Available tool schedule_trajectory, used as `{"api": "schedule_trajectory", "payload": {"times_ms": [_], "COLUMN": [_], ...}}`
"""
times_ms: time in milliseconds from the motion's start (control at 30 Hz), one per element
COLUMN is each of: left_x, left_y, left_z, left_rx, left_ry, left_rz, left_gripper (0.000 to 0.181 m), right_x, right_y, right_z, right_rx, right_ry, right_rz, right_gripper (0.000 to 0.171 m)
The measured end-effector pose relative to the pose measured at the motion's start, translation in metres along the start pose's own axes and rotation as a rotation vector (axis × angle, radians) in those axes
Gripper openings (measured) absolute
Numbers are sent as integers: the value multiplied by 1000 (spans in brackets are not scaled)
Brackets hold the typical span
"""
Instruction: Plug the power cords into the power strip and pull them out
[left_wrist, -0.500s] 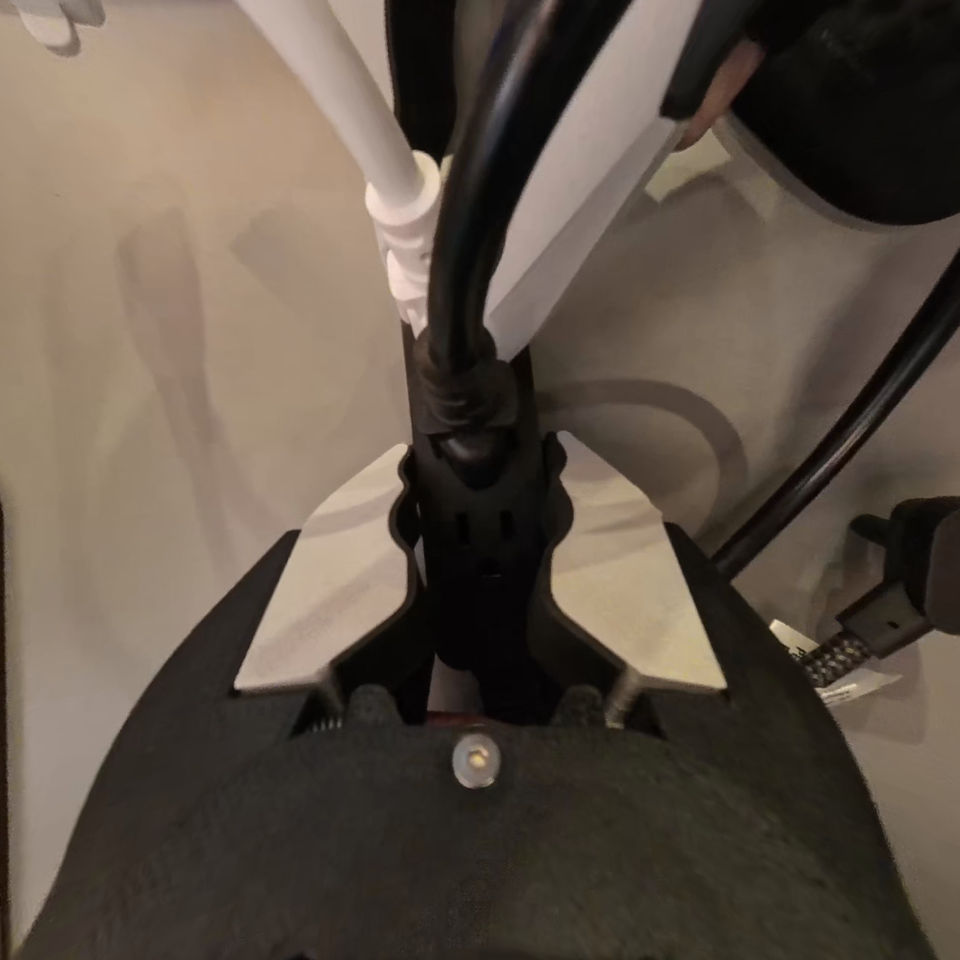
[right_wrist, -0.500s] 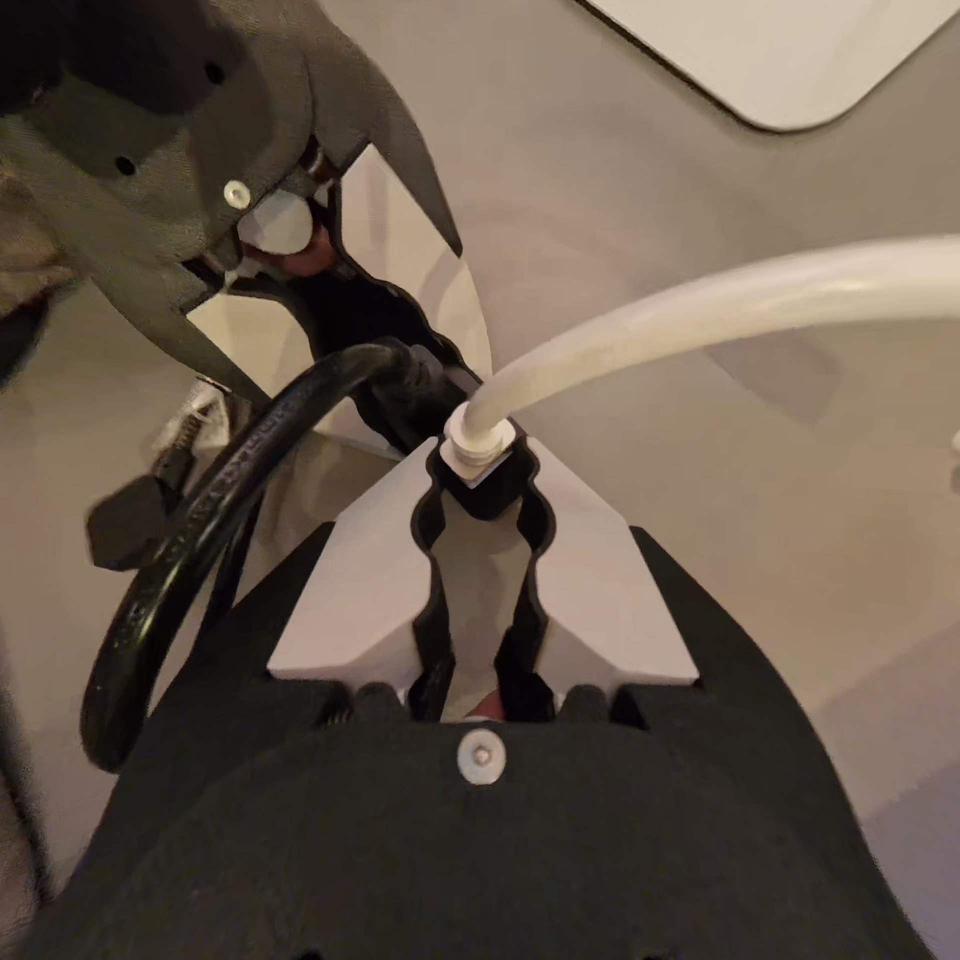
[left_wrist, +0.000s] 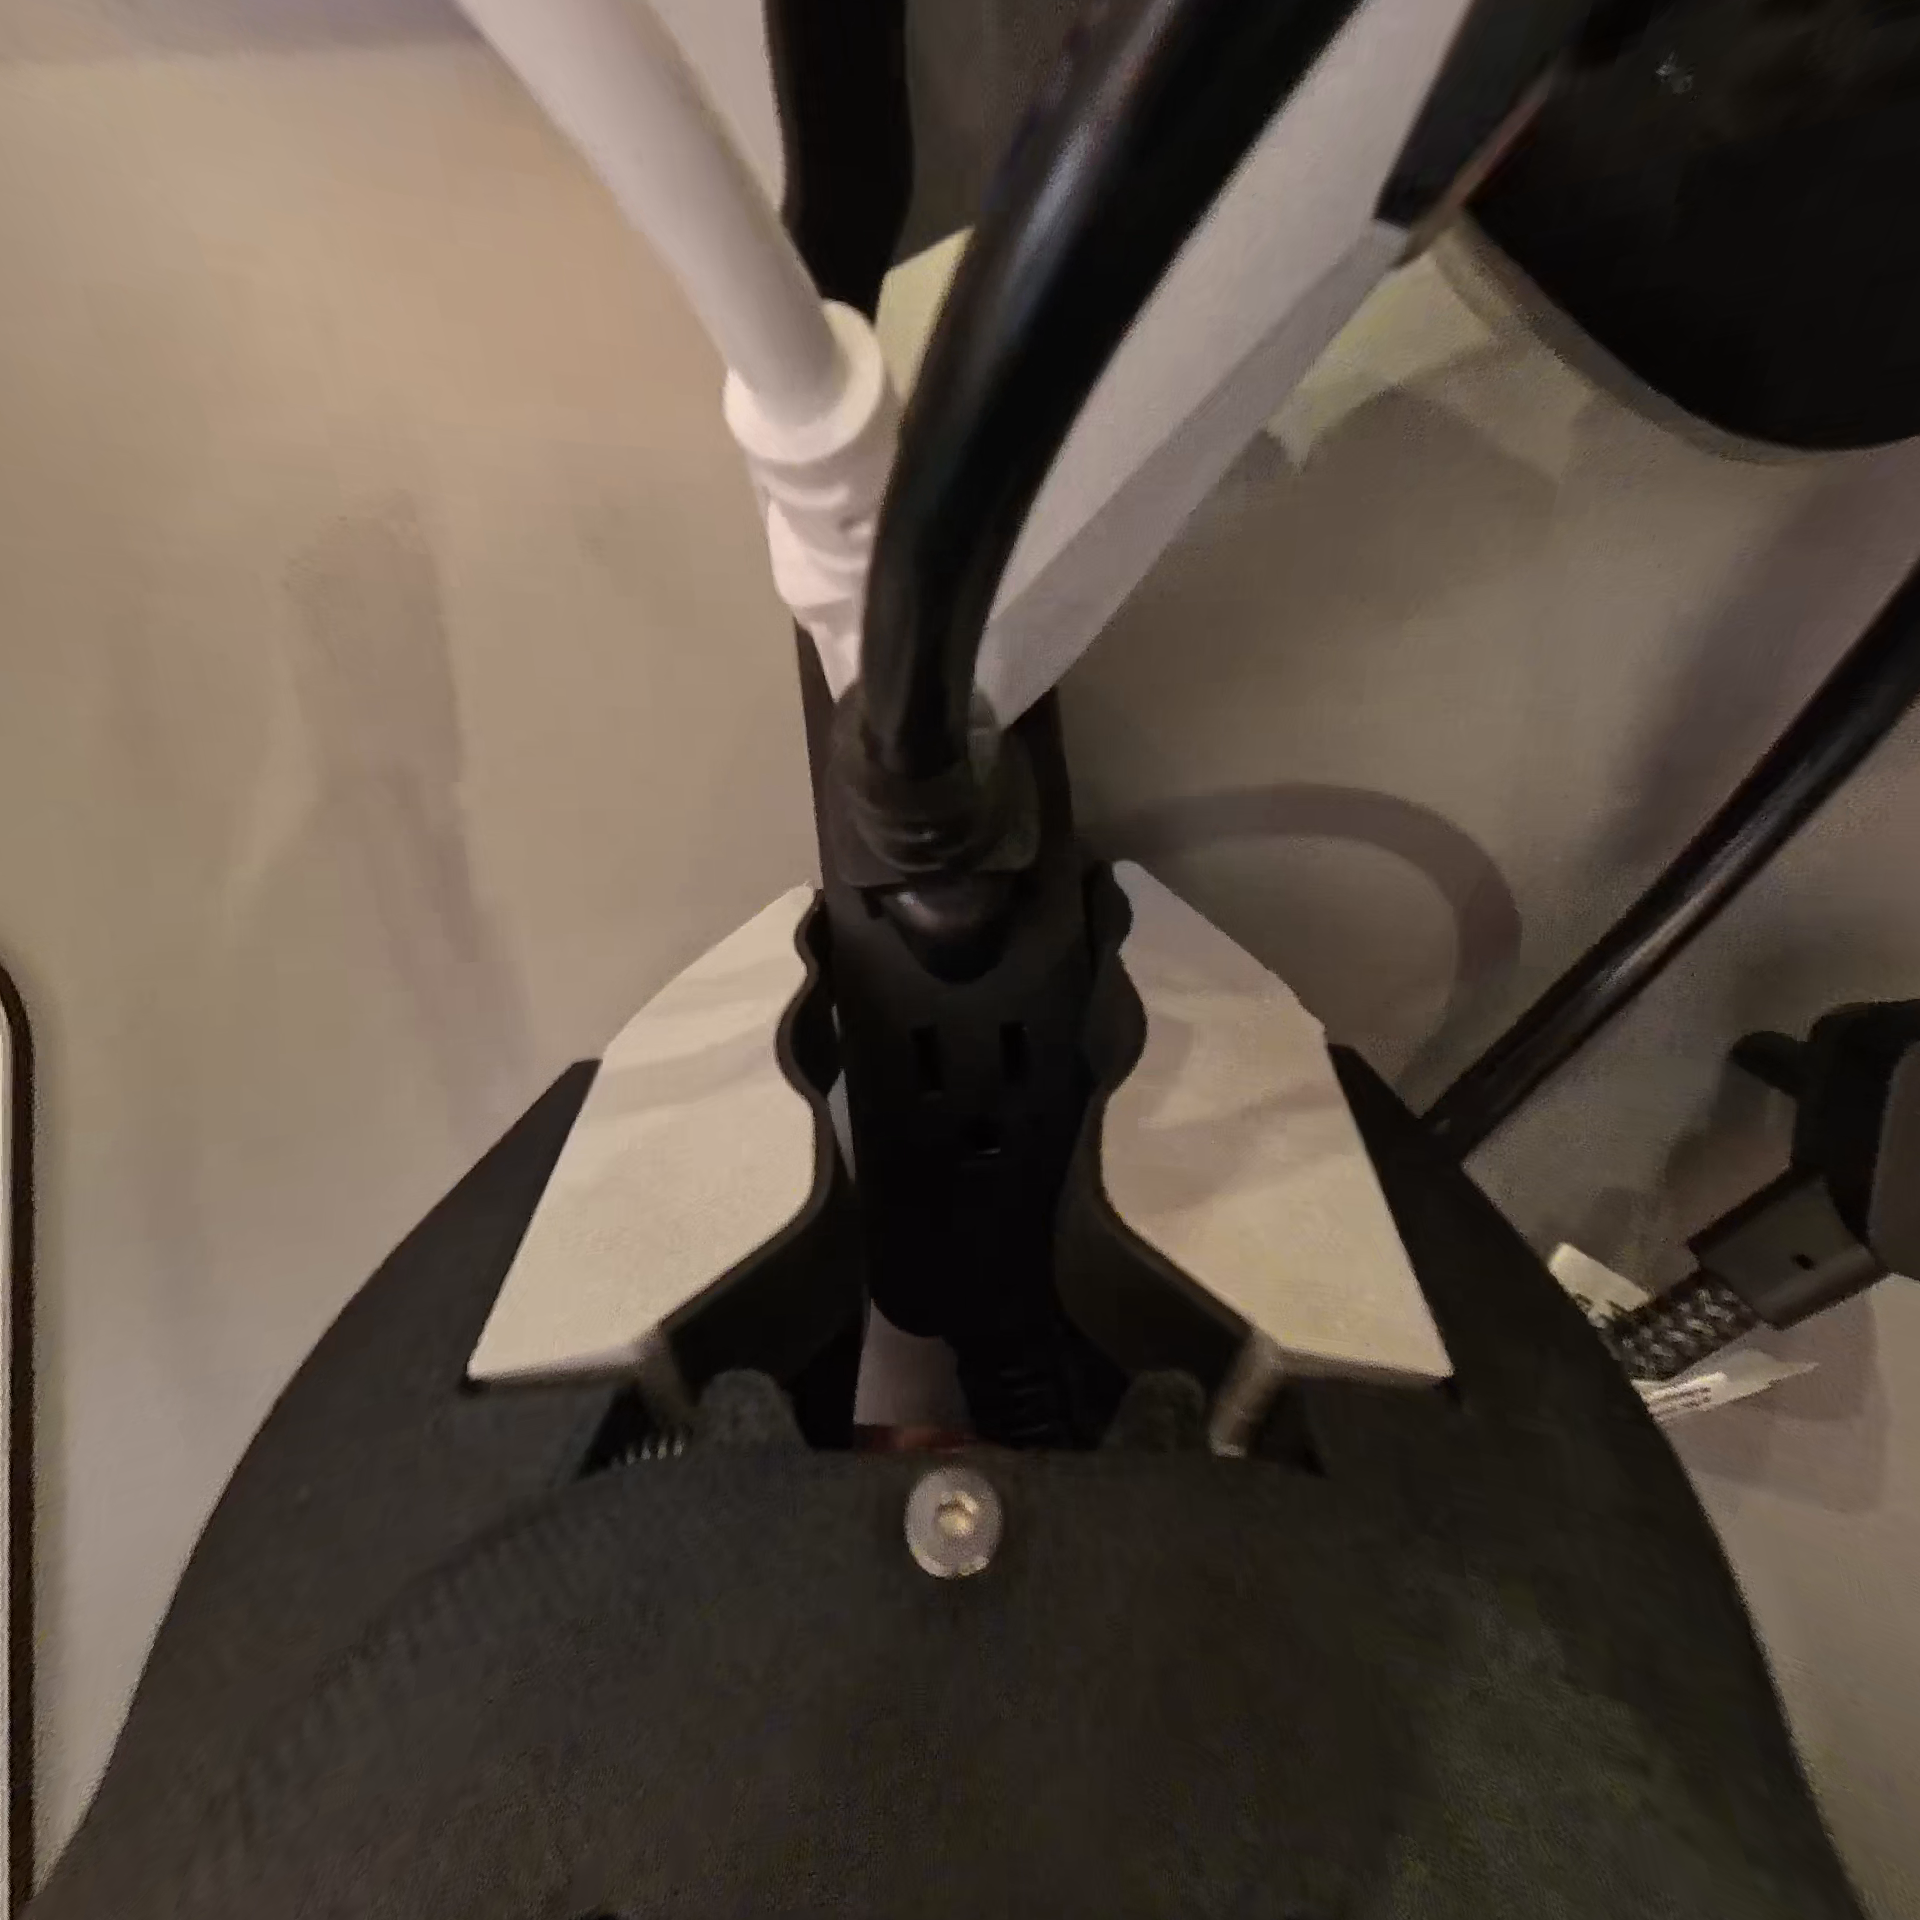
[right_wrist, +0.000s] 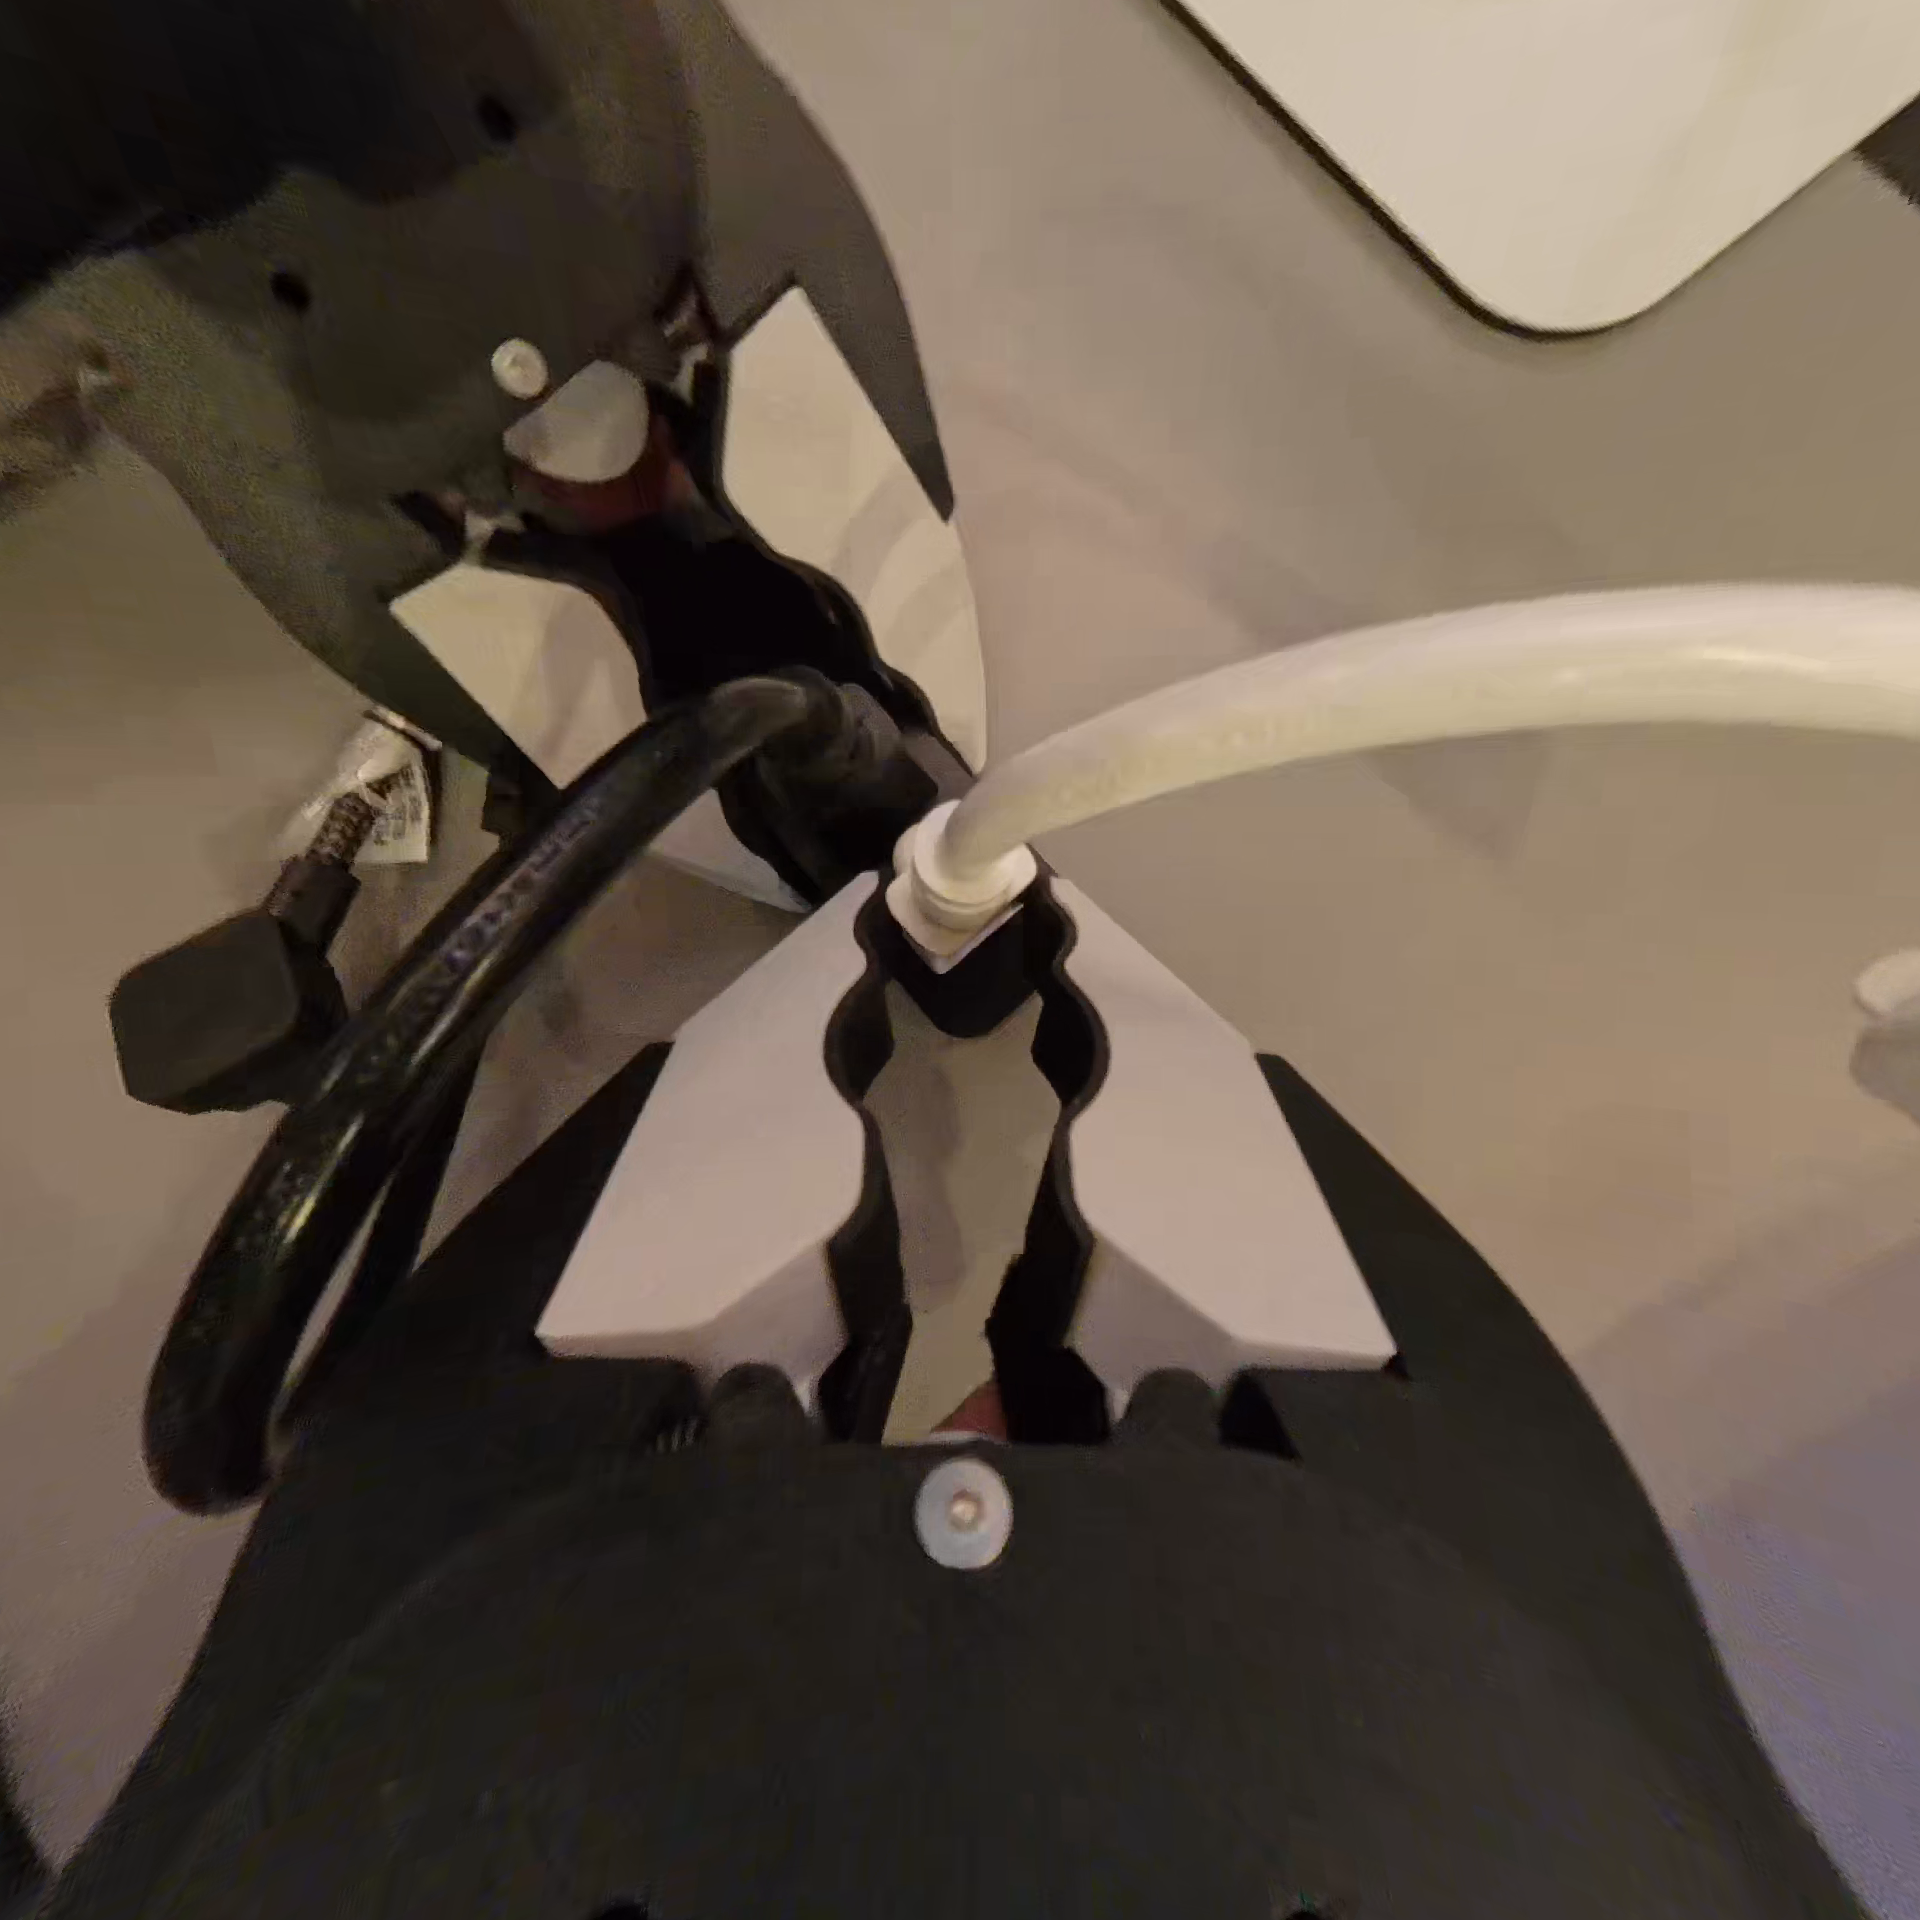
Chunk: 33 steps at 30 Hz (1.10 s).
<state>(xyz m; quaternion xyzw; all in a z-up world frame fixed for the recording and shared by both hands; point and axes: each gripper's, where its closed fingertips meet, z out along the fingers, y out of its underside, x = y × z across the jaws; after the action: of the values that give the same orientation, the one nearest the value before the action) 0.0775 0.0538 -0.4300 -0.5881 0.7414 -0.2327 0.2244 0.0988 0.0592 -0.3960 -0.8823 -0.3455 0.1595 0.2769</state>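
My left gripper is shut on a black power strip, whose outlet slots show between the fingers. A black plug with a thick black cord sits in the strip just past my fingertips. Beyond it is a white plug. My right gripper is shut on that white plug, and its white cord arcs away to the right. The white plug stands against the strip beside the black plug. I cannot tell how deep it sits. The left gripper shows at upper left.
A black adapter on a braided cable with a white tag lies on the grey mat, also in the right wrist view. The black cord loops low left. A white rounded board lies at the far right. There is about 4 cm between the tips of the two grippers.
Both grips are unchanged. The views have shifted only slightly, with no clear movement of either plug.
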Motion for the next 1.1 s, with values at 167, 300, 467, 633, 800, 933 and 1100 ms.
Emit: {"api": "schedule_trajectory", "payload": {"times_ms": [167,300,467,633,800,933,1100], "left_x": [-4,-3,-3,-6,-6,-5,-5], "left_y": [-1,-1,-2,-3,-3,-4,-4], "left_z": [1,1,2,3,3,3,3], "left_rx": [5,10,12,9,26,30,37], "left_ry": [-14,-13,-5,-21,-16,-17,-10], "left_rz": [-21,-12,-15,-34,-27,-11,-19], "left_gripper": [46,45,45,46,45,45,46], "right_x": [5,2,2,7,5,4,3], "right_y": [-3,-3,-3,-3,-4,-2,-3], "right_z": [0,-3,-3,-3,-5,-8,-9], "right_rx": [5,-78,-29,56,-35,-39,56], "right_ry": [-21,165,110,-84,158,246,230], "right_rz": [35,-195,-100,146,-171,-292,-247], "right_gripper": [21,19,19,21,19,17,16]}}
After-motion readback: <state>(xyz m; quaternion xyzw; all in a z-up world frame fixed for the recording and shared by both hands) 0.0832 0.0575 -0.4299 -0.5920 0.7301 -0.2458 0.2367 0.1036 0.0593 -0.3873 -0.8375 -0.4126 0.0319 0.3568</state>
